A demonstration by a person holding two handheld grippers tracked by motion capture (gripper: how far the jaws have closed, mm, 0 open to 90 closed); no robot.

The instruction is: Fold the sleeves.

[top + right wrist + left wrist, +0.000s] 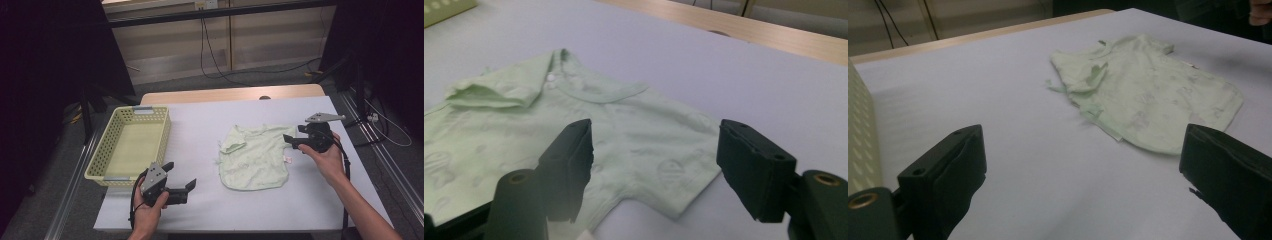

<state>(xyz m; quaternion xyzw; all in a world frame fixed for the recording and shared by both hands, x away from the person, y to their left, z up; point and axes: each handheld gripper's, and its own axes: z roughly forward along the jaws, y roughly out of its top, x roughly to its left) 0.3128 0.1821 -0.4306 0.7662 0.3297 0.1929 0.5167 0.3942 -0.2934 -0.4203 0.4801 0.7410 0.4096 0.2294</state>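
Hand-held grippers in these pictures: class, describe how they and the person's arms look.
Each hand-held gripper, left and right, is black with two blocky jaws and carries a grey three-cornered plate on top. A black cable trails from the right one. Both forearms are bare; no sleeves show.

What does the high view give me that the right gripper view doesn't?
High view: the whole yellow basket left of the shirt, the left gripper with jaws apart near the table's front edge, and both hands. Right gripper view: the shirt's collar buttons and the right gripper, jaws apart over the near sleeve. Both: the pale green shirt, one sleeve folded over.
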